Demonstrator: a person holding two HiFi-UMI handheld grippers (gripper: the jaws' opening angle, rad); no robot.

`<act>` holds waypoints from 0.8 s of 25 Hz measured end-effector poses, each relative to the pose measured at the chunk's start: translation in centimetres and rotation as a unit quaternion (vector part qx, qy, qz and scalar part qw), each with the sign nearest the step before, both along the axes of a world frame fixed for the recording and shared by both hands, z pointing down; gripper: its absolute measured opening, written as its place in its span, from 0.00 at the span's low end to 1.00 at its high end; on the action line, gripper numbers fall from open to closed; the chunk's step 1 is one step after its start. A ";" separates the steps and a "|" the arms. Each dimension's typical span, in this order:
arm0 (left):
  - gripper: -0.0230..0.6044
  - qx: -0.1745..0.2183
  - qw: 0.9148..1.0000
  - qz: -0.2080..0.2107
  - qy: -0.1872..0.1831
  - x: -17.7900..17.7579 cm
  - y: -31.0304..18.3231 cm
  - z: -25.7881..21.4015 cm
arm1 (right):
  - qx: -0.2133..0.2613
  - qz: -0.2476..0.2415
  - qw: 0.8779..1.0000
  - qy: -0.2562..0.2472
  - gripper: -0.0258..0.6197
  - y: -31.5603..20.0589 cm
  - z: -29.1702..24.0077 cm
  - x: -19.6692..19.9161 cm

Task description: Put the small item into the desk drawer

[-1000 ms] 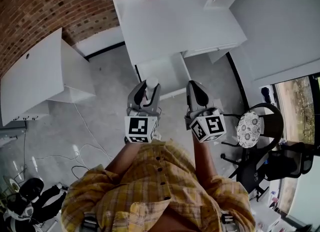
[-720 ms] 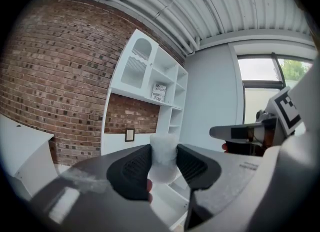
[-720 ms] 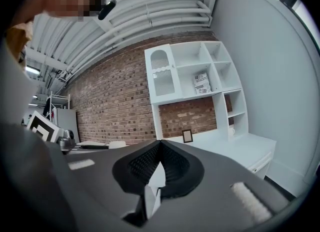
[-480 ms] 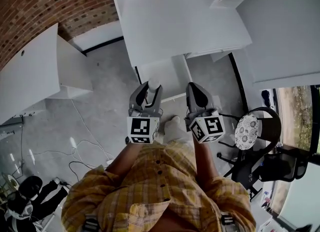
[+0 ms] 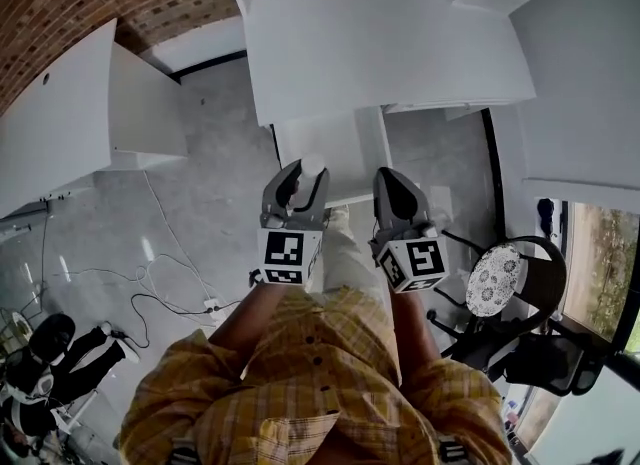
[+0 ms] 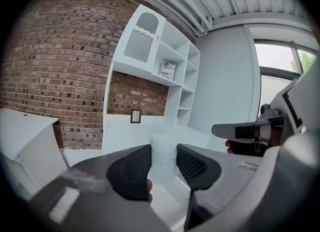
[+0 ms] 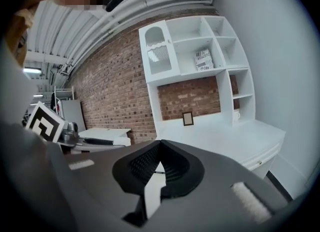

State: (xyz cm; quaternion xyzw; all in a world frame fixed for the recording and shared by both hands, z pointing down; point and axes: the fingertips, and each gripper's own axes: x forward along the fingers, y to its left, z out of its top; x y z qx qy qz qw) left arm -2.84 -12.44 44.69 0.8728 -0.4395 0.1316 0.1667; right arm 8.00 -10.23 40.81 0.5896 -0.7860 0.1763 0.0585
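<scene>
The small item (image 6: 162,156) is a pale white, cup-like piece standing upright between the pads of my left gripper (image 6: 163,170), which is shut on it. In the head view the same item (image 5: 312,165) shows at the tips of the left gripper (image 5: 300,181), held over the floor just short of the white desk (image 5: 380,43). A white boxy part (image 5: 328,148) juts from the desk's front right before the grippers and looks like an open drawer. My right gripper (image 5: 392,185) hovers beside the left. Its jaws meet at the tips with nothing between them (image 7: 159,151).
A second white desk (image 5: 60,123) stands at the left by the brick wall. Cables (image 5: 170,298) trail over the grey floor. A chair with a patterned seat (image 5: 497,278) is at the right. White shelves (image 7: 200,56) rise above the desk, and a small frame (image 7: 188,118) leans on it.
The desk and its jutting white part have come closer in the head view as the person steps forward. Both grippers keep their pose, and the left one still holds the item.
</scene>
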 end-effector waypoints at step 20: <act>0.29 -0.143 0.987 -0.056 -0.054 5.5 -5.5 18.0 | -0.093 -0.075 0.993 -0.020 0.04 -5.3 14.5 3.8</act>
